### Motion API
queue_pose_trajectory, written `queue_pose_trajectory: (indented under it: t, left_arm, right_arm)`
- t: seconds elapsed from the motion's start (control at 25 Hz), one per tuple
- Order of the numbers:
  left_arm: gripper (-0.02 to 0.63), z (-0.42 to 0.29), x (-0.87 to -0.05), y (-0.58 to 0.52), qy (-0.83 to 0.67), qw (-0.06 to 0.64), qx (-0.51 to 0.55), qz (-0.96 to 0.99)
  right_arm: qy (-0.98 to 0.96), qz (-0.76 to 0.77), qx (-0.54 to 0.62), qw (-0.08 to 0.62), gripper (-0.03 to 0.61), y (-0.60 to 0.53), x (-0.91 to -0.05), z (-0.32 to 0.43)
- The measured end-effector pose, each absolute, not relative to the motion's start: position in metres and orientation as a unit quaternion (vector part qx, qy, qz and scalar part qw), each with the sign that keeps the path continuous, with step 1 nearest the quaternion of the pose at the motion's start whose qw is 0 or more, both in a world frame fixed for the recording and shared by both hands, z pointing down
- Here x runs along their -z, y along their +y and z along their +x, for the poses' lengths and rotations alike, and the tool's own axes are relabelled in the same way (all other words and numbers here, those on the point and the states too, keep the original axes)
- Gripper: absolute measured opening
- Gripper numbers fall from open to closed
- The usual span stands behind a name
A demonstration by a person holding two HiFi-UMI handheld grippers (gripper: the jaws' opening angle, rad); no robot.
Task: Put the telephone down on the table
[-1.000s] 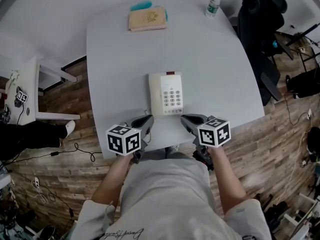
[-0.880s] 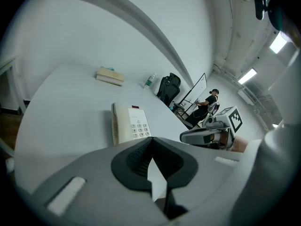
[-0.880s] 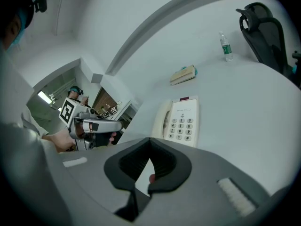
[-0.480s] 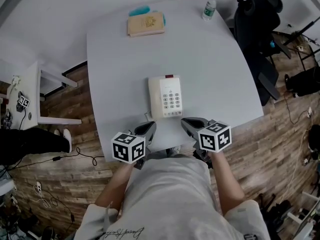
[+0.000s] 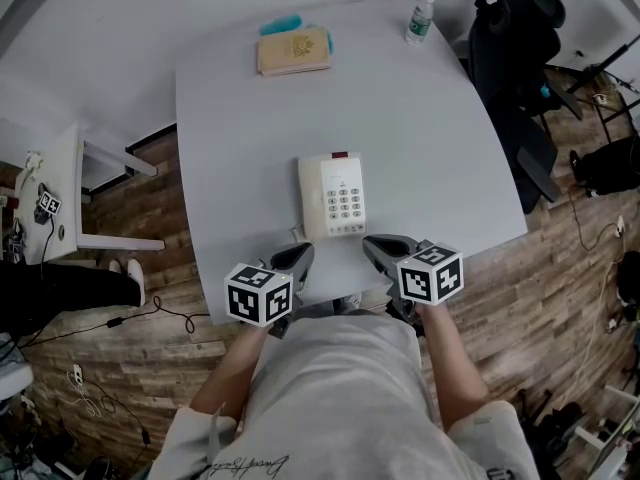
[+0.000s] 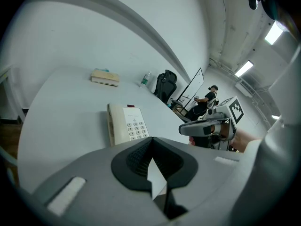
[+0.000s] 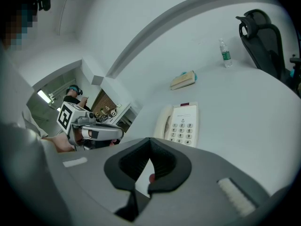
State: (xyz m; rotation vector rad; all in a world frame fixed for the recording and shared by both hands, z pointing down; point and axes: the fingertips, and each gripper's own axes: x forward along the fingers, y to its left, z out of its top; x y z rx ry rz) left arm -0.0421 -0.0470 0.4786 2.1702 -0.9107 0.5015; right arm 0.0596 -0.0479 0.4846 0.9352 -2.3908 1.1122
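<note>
A cream telephone [image 5: 333,195] with its handset on the left side lies flat on the white table [image 5: 420,128], near the front edge. It shows too in the left gripper view as the telephone [image 6: 126,129] and in the right gripper view as the telephone [image 7: 180,124]. My left gripper [image 5: 300,252] hovers just short of the phone's near left corner, shut and holding nothing. My right gripper [image 5: 372,243] sits at the near right corner, also shut and empty. Neither touches the phone.
A tan book [image 5: 293,50] on a teal item lies at the table's far side, with a water bottle [image 5: 419,18] at the far right corner. A black office chair [image 5: 515,38] stands right of the table. A small white side table [image 5: 45,203] is at left.
The left gripper has shifted slightly right and toward the person; the right gripper and the telephone stay where they were.
</note>
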Motion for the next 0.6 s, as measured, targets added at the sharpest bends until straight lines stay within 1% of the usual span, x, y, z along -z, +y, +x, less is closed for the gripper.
queue_pose_trajectory:
  t: [0.6]
  left_arm:
    - [0.017, -0.0414, -0.4805, -0.0438, -0.347, 0.361, -0.199, 0.842]
  right_arm:
    - [-0.840, 0.331, -0.394, 0.171, 0.006, -0.0442, -0.4872, 0.0591]
